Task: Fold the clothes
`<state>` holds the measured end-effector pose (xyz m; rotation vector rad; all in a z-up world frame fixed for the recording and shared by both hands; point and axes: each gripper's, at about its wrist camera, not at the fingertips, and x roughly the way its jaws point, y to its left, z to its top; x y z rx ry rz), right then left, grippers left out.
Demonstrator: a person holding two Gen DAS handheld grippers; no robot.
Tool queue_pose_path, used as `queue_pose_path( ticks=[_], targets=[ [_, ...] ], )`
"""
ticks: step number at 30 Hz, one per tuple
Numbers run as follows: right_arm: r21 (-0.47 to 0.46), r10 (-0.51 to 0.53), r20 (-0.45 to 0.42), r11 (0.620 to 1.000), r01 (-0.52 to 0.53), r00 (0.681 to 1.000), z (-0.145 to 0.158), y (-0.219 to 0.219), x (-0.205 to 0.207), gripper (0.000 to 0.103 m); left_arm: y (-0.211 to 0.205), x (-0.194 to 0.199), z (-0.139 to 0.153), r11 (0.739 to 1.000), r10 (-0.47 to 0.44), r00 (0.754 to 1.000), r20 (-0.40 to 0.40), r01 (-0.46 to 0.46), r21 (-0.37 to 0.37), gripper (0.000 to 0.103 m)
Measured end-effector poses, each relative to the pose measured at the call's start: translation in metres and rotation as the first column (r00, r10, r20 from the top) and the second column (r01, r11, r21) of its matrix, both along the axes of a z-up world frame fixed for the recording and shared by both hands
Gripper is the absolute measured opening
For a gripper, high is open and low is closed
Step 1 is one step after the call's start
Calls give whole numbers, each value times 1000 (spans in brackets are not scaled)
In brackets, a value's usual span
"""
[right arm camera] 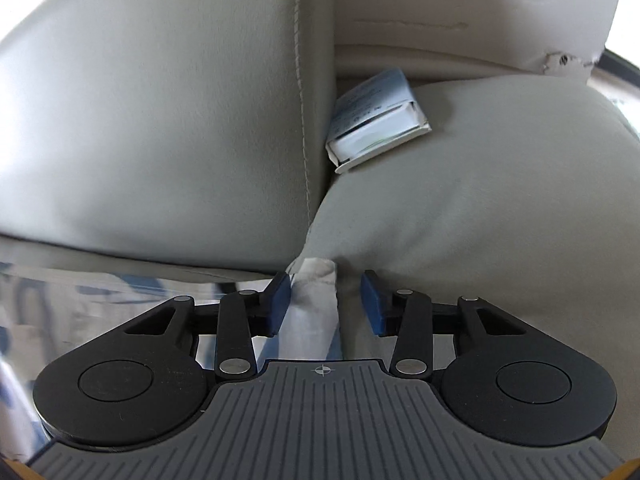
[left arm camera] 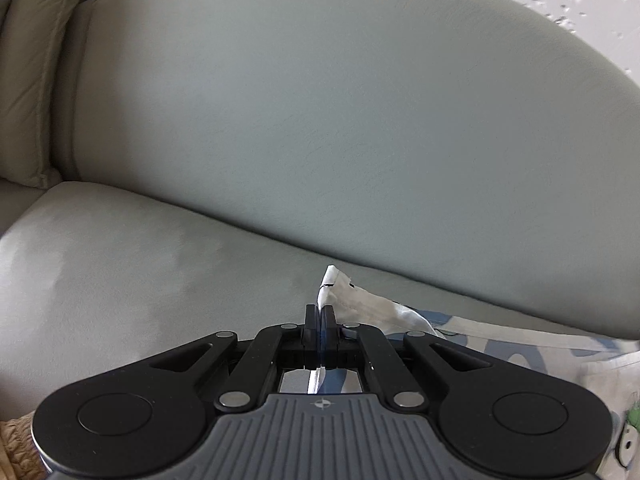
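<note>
We record the garment (left arm camera: 500,344) as white with a blue print, plus a small green and black motif at its near right edge. The sofa backrest (left arm camera: 320,120) is pale grey-green; the side cushion (left arm camera: 28,80) is beige. Both tools, left tool (left arm camera: 320,320) and right tool (right arm camera: 324,304), are black with blue pads (right arm camera: 276,304) and grey ribbed bodies. The booklet (right arm camera: 376,120) is white and light blue.

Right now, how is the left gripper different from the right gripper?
The left gripper is shut, pinching a corner of the cloth; the right gripper is open, with a fold of cloth lying loose between its fingers. The left points at the plain sofa back; the right points at a cushion gap holding a small box. Both are black with blue pads.
</note>
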<state>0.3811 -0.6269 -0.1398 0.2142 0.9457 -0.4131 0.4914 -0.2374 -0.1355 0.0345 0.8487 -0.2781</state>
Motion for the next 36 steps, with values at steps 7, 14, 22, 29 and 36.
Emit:
queue_pose_path(
  ticks=[7,14,22,29,36],
  targets=[
    [-38,-77,158,996,83,985,22,4,-2,0,-6,7,13,998,-19,997,73,23,-54,0],
    [-119,-97,103,987,109,990,19,13,-1,57,-3,-13,19,996,-25,998,58,30,-89,35],
    [-176,-51,289,979,106,956,103,42,-62,62,69,-91,84,940,0,997,-81,-28,-341,36],
    [-38,299,230,954,-298,926,134,121,-76,38,133,-214,120,867,-132,978,-159,36,-498,37],
    [168,379,94,905,-390,921,71,204,-9,44,201,-252,109,834,-156,953,-259,-13,-552,40]
  ],
)
